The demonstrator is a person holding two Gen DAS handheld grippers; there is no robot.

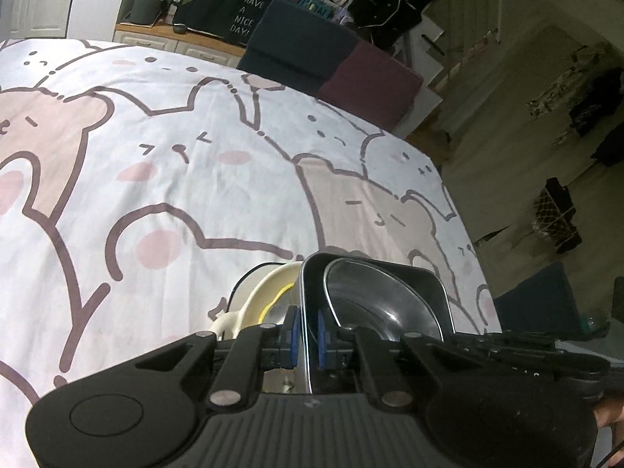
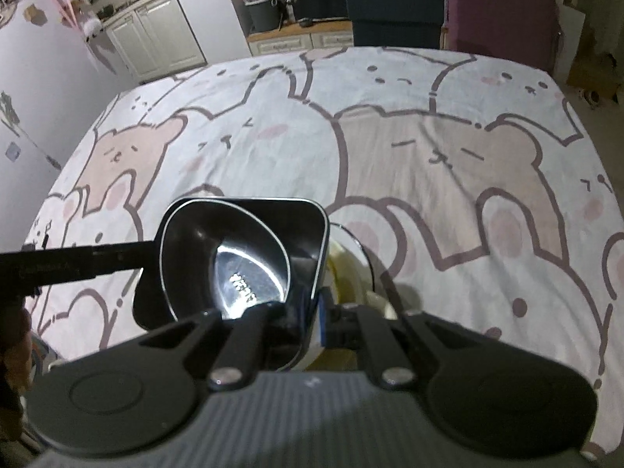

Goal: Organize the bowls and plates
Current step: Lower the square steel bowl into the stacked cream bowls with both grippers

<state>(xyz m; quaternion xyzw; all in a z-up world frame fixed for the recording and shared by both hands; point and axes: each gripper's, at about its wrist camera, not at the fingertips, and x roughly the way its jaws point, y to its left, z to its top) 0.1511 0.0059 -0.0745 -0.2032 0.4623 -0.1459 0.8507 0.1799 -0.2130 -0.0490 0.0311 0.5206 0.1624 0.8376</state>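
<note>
Left gripper (image 1: 308, 335) is clamped on the square metal tray's (image 1: 425, 284) rim. Right gripper (image 2: 312, 318) grips the opposite rim. A steel bowl (image 2: 234, 249) sits inside, above the cartoon-print surface (image 2: 390, 124).

Left gripper (image 1: 308, 335), right gripper (image 2: 312, 312): black linkage arms, silver pivot screws, blue-padded jaws, ribbed grey housing.
</note>
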